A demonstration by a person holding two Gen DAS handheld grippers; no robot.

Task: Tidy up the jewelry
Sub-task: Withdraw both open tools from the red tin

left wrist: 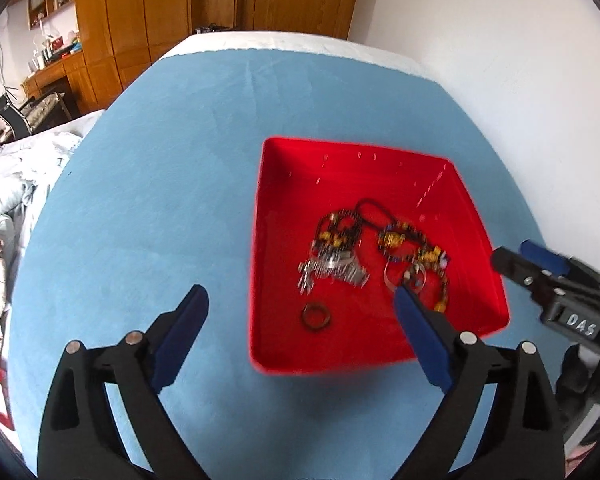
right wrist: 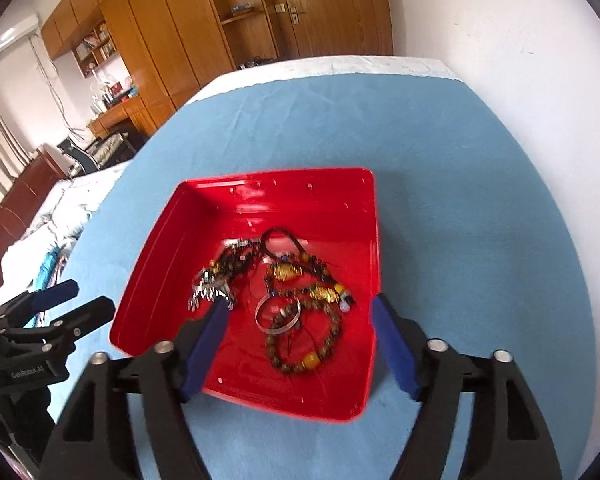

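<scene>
Jewelry (right wrist: 284, 300), a tangled heap of beaded strands, silver bangles and small metal charms, lies loose on the floor of a shallow red plastic tray (right wrist: 164, 248) that sits on a pale blue cloth (right wrist: 460, 200) covering a table. The heap's long axis runs left to right across the tray. A black cord loop (right wrist: 282, 236) points toward the far wall of the tray, and a brown bead bracelet with an amber bead (right wrist: 300, 344) curls toward the near side. One dark ring (left wrist: 317, 317) lies apart from the heap, nearer my left claw.

My left gripper (left wrist: 300, 304) is spread wide with nothing between its blue pads (left wrist: 180, 336); its right finger overlaps the near edge of the heap in view, and I cannot tell whether it touches. My right gripper (right wrist: 298, 318) is also released and empty, its fingers framing the tray's near part.

Motion blur smears the charms, so single pieces are hard to tell apart. Only the tips and housing of each gripper show in the other's view.
</scene>
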